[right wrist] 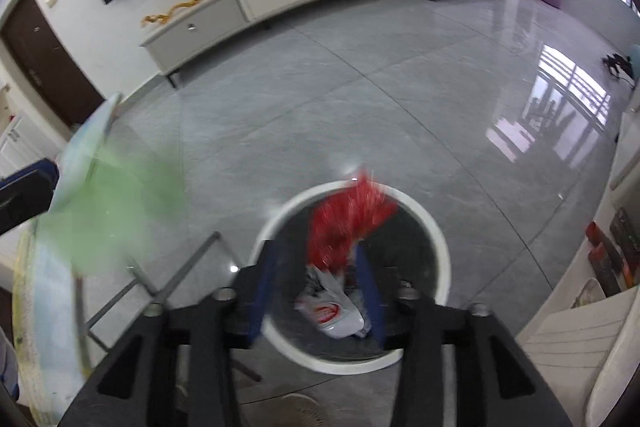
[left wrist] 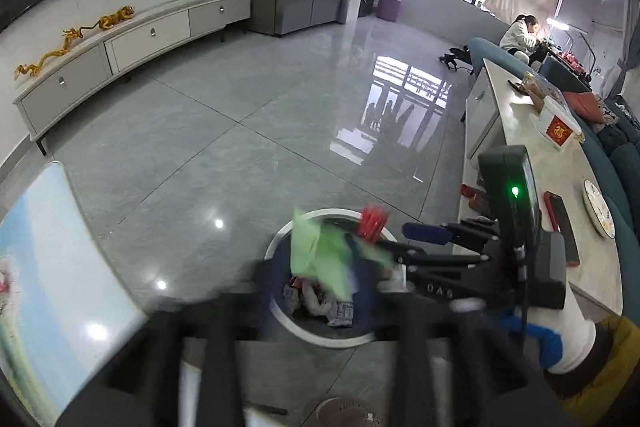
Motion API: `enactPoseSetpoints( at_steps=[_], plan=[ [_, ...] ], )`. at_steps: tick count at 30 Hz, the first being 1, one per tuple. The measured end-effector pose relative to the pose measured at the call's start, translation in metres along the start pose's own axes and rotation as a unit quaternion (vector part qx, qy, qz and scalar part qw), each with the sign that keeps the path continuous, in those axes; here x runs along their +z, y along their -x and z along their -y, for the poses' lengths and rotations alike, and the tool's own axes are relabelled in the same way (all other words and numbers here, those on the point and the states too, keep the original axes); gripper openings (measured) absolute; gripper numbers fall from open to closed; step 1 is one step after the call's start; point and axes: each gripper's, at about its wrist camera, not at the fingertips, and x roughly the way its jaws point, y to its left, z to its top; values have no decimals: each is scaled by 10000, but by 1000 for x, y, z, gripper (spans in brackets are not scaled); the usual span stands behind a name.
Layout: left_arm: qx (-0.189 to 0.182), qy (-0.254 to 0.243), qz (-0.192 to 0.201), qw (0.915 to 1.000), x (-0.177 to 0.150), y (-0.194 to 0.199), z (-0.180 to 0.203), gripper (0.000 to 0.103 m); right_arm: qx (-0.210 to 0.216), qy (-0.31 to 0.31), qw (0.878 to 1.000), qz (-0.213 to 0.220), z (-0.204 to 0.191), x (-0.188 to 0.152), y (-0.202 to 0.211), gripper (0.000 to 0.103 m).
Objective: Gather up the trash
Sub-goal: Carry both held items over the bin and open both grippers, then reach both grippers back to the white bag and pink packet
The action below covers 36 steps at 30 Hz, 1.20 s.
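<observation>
- A crumpled pale-green plastic wrapper (left wrist: 324,251), blurred, sits at the tips of the left gripper (left wrist: 320,287), above the bin's opening; whether the jaws pinch it cannot be told.
- A round white-rimmed trash bin (right wrist: 434,227) stands on the grey tiled floor (right wrist: 360,99) beneath both grippers, with white-and-red crumpled bags (right wrist: 336,313) inside.
- The right gripper (right wrist: 316,291), blue-padded jaws spread, hangs over the bin; a shiny red foil wrapper (right wrist: 348,223) sits blurred between its tips, with no visible pinch.
- A long pale table (left wrist: 520,131) runs along the right.
</observation>
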Motion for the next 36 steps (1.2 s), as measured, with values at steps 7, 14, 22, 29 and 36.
enactPoseSetpoints(
  at_steps=[7, 14, 22, 29, 36],
  plan=[
    [136, 18, 70, 9999, -19, 13, 0, 55, 31, -240, 9997, -11, 17, -19, 8, 42],
    [628, 39, 516, 9967, -45, 74, -12, 55, 231, -8, 9990, 378, -15, -20, 48, 42],
    [1435, 40, 713, 9871, -89, 142, -42, 56, 592, 551, 9916, 1012, -91, -15, 111, 42],
    [2131, 992, 604, 9701, -146, 180, -127, 56, 922, 1216, 9812, 1183, -161, -12, 131, 46],
    [2494, 2249, 594, 9400, -174, 191, -242, 56, 1165, 1717, 9738, 932, -227, 7, 95, 47]
  ],
)
